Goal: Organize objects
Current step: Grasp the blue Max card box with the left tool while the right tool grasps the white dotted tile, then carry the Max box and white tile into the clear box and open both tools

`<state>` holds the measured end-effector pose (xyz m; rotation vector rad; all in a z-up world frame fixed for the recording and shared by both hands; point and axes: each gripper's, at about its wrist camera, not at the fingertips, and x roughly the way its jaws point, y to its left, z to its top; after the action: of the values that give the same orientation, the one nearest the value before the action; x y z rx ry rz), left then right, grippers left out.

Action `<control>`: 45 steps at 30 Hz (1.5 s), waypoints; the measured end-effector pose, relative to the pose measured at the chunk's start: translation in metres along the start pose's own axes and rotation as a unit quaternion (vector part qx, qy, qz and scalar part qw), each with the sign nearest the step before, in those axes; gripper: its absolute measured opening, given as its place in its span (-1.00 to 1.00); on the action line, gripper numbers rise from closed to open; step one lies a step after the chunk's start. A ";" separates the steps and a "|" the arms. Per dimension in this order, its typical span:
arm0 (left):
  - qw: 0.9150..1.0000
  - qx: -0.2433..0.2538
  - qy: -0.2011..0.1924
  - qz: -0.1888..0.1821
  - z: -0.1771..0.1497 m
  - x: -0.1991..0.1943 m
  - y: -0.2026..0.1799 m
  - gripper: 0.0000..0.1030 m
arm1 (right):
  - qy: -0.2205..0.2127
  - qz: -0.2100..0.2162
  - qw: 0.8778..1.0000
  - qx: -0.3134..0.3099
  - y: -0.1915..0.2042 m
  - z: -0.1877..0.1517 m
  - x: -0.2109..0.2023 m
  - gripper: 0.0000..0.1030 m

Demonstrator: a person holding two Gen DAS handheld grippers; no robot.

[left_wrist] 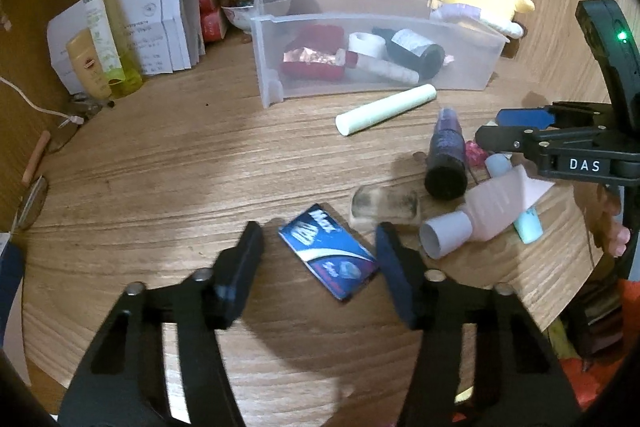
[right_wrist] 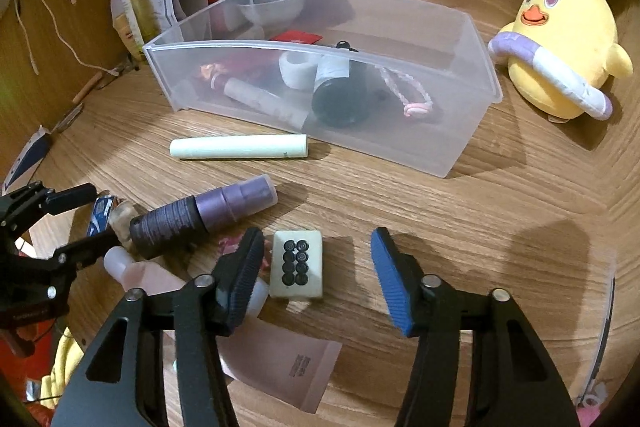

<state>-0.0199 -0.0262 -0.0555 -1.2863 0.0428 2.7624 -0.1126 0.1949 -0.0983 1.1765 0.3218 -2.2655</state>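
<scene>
A blue packet [left_wrist: 328, 255] lies flat on the wooden table between the fingers of my left gripper [left_wrist: 316, 247]. Its right corner is at the right finger and a gap shows on the left, so the gripper is open. In the right wrist view a cream mahjong tile [right_wrist: 297, 264] with black dots lies between the fingers of my right gripper [right_wrist: 316, 255], close to the left finger [right_wrist: 244, 267] and well apart from the right one. That gripper is open. A clear plastic bin [left_wrist: 272, 75] [right_wrist: 400, 147] behind holds a dark bottle, a tape roll and tubes.
A pale green stick [right_wrist: 240, 146] lies in front of the bin. A purple bottle [right_wrist: 200, 217], a pink bottle [left_wrist: 492, 211] and a clear block [left_wrist: 386, 209] crowd the space between the grippers. A yellow chick plush [right_wrist: 560, 47] sits right; boxes and bottles [left_wrist: 100, 27] stand back left.
</scene>
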 end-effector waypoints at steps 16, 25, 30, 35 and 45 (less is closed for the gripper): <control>0.998 -0.056 -0.011 0.002 0.010 -0.003 0.031 -0.48 | -0.019 -0.006 1.000 0.013 -0.008 0.004 -0.009 -0.56; 0.997 -0.058 -0.054 0.003 0.032 -0.022 0.029 -0.48 | -0.055 -0.009 0.998 0.015 -0.011 0.015 -0.031 -0.56; 0.995 -0.052 -0.080 0.002 0.049 -0.030 0.020 -0.48 | -0.075 -0.006 0.997 0.018 -0.012 0.022 -0.042 -0.56; 0.994 -0.048 -0.099 -0.003 0.064 -0.037 0.012 -0.48 | -0.094 -0.003 0.995 0.020 -0.015 0.030 -0.051 -0.56; 0.992 -0.037 -0.120 -0.016 0.096 -0.037 -0.005 -0.48 | -0.130 0.002 0.991 0.027 -0.025 0.047 -0.067 -0.56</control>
<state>-0.0685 -0.0180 0.0349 -0.9505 -0.0991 2.8929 -0.1279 0.2185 -0.0181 0.8903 0.1588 -2.4027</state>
